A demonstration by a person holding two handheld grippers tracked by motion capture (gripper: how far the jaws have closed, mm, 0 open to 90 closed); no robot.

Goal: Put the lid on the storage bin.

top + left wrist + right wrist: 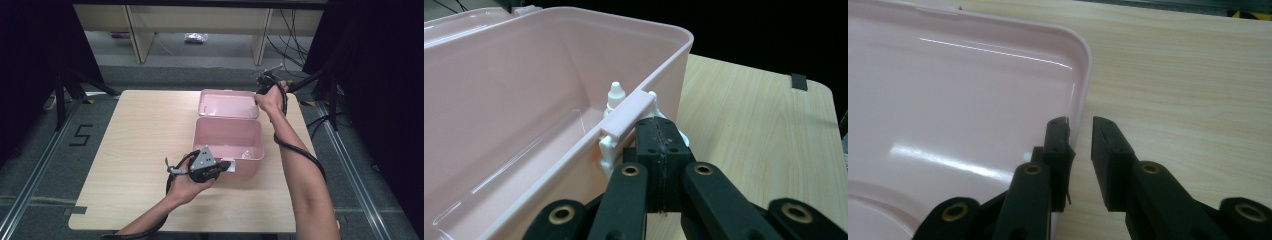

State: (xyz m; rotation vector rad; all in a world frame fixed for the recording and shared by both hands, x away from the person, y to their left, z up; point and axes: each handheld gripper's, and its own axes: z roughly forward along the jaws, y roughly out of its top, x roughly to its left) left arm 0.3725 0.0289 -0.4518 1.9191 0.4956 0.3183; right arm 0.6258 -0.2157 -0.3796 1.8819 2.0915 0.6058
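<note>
1. The left gripper (660,150) has its jaws pressed together at the white latch (611,150) on the front wall of the pink box (227,137), at frame centre.
2. The right gripper (1080,137) has its jaws apart, straddling the rim of the open lid (948,100), upper centre in the high view.
3. Judged step: closing the box. Next, the jaws must pinch that rim, then swing the lid forward.

We are in a recording lab, not a home. Black curtains (30,65) flank a lone wooden table (145,150); a taped "5" (81,135), floor rails (35,170) and loose cables (292,42) surround it.
</note>
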